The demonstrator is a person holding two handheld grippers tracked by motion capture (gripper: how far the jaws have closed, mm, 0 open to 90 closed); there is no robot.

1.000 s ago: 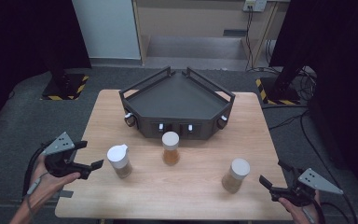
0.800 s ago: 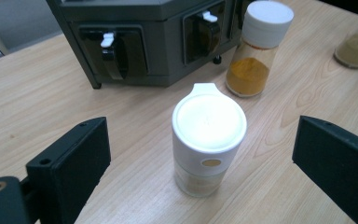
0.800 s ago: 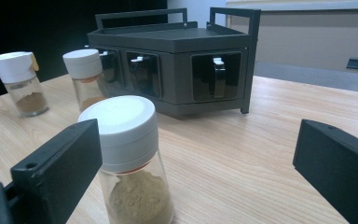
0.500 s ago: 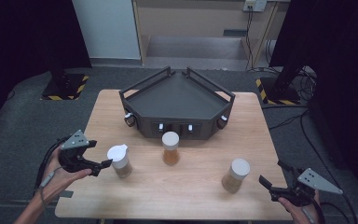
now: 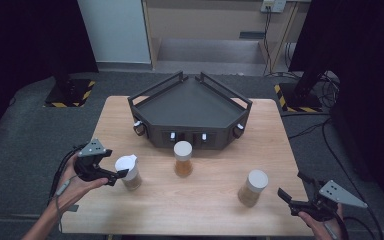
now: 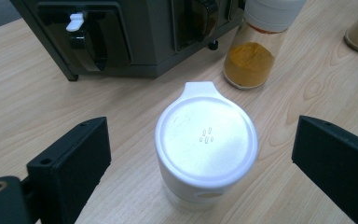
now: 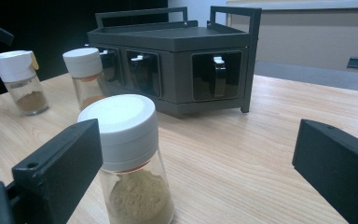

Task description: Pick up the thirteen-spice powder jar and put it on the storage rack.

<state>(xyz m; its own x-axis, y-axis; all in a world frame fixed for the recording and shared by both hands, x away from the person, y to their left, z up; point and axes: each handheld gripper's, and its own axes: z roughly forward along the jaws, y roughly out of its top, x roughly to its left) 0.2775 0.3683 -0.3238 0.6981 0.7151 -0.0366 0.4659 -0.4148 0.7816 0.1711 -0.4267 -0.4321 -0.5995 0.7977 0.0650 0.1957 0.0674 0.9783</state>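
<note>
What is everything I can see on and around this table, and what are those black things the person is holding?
Spice jars: three, clear glass with white lids, brown or orange powder; left jar, middle jar, right jar, in a row on the near half of the table.
Rack: one, dark grey, angular, at the back middle of the table.
Table: one, light wood.
Floor stands: two, black with yellow-striped bases, behind the table.
Left gripper: black, fingers open either side of the left jar, not touching it.
Right gripper: black, open, just right of the right jar.
</note>
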